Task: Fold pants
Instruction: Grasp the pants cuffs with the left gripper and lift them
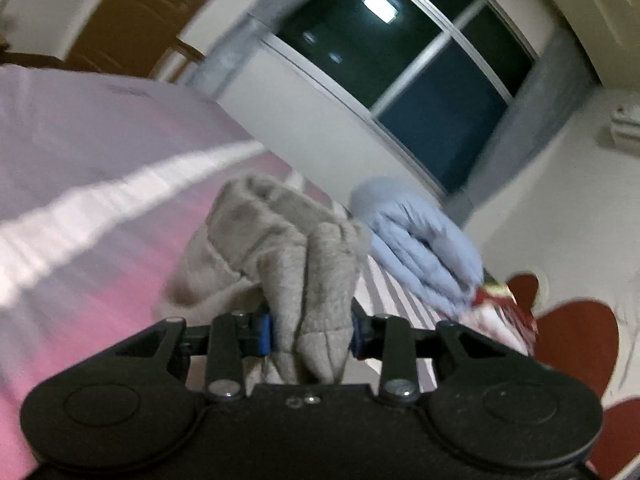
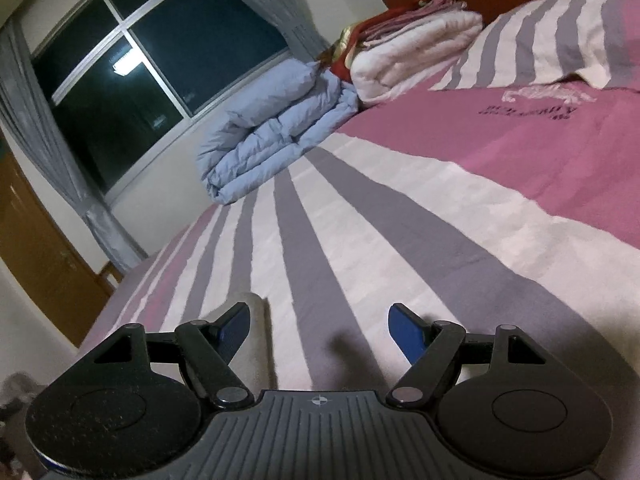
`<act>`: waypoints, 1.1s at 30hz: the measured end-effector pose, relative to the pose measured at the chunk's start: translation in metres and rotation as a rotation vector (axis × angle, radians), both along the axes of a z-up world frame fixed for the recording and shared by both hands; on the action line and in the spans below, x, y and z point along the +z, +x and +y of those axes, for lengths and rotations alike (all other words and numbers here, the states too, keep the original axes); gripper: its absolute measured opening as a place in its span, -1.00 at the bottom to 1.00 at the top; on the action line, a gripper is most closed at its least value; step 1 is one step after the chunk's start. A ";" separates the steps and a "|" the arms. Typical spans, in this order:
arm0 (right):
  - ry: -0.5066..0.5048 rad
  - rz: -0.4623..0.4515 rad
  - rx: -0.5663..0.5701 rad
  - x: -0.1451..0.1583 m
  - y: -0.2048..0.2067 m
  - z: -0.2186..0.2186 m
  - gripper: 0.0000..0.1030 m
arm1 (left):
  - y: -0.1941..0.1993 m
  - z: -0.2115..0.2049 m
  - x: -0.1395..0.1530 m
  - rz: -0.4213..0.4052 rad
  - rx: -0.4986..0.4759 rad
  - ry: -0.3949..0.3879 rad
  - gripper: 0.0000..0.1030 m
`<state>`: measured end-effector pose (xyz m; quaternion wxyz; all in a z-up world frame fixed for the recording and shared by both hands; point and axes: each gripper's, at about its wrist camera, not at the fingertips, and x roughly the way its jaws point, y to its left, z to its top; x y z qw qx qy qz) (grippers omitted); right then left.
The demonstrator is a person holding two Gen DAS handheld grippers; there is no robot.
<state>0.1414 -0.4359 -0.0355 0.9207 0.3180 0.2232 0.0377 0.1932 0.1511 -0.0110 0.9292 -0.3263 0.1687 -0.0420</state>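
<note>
**Item: grey pants, bunched in left claw, fold not yet formed**

Landmark for all places: the striped bedcover (image 2: 360, 216), pink, grey and white.

1. Pants (image 1: 288, 256). Grey fleecy fabric, gathered in a thick crumpled wad, raised above the striped bedcover. No flat panel, crease or aligned leg is visible. A narrow pale grey strip (image 2: 258, 332) at the near edge of the bedcover, just beside the right claw's left finger, may be part of the same garment; too little shows to tell.

2. Left gripper (image 1: 313, 330). Jaws drawn narrow, blue pads pressed on either side of the wad; the pants are gripped and carried. The view is motion-blurred.

3. Right gripper (image 2: 318, 330). Jaws standing wide, nothing between them, only bare bedcover ahead. It hangs low over the near edge of the bedcover and touches no cloth that can be seen.

4. Background stock on the far side of the bedcover: 1 folded blue quilt (image 2: 276, 128), 1 folded white quilt (image 2: 416, 52) with red cloth on top, 1 striped pillow (image 2: 560, 36).

Progress, as judged: early. Done: garment picked up. Left: spreading it flat on the bedcover, laying leg on leg, folding over. The right claw is free to take a second hold.
</note>
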 end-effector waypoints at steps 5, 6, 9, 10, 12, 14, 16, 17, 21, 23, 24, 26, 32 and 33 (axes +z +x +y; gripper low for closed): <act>-0.019 -0.028 0.020 0.002 0.008 0.004 0.48 | 0.021 -0.069 0.005 -0.025 -0.113 0.047 -0.53; -0.030 -0.031 0.023 0.001 0.008 0.005 0.48 | 0.025 -0.083 0.006 -0.030 -0.143 0.063 -0.53; -0.030 -0.024 0.029 -0.005 0.006 0.003 0.48 | 0.041 -0.127 0.006 -0.022 -0.229 0.110 -0.53; -0.021 -0.017 0.025 -0.007 0.007 0.001 0.48 | 0.046 -0.143 0.004 -0.016 -0.258 0.131 -0.53; 0.006 -0.018 0.010 -0.009 0.005 -0.006 0.48 | 0.051 -0.169 -0.003 -0.004 -0.308 0.147 -0.53; 0.025 -0.018 -0.010 -0.010 0.002 -0.012 0.48 | 0.051 -0.194 -0.013 0.004 -0.348 0.138 -0.53; 0.042 -0.013 -0.024 -0.012 0.000 -0.017 0.48 | 0.053 -0.212 -0.021 0.014 -0.379 0.140 -0.53; 0.051 -0.009 -0.027 -0.014 0.000 -0.019 0.48 | 0.053 -0.219 -0.027 0.022 -0.396 0.132 -0.53; 0.052 0.001 -0.048 -0.015 0.001 -0.024 0.48 | 0.050 -0.242 -0.040 0.043 -0.422 0.119 -0.53; 0.028 0.002 -0.079 -0.014 0.000 -0.025 0.48 | 0.048 -0.252 -0.041 0.044 -0.429 0.136 -0.53; 0.013 0.002 -0.098 -0.014 -0.001 -0.026 0.48 | 0.045 -0.255 -0.041 0.044 -0.433 0.151 -0.53; -0.007 0.010 -0.126 -0.014 -0.001 -0.028 0.48 | 0.044 -0.262 -0.043 0.049 -0.436 0.174 -0.53; -0.004 0.039 -0.128 -0.018 0.003 -0.030 0.48 | 0.036 -0.280 -0.040 0.032 -0.457 0.259 -0.53; -0.008 0.043 -0.126 -0.019 0.003 -0.030 0.48 | 0.035 -0.283 -0.041 0.032 -0.463 0.270 -0.53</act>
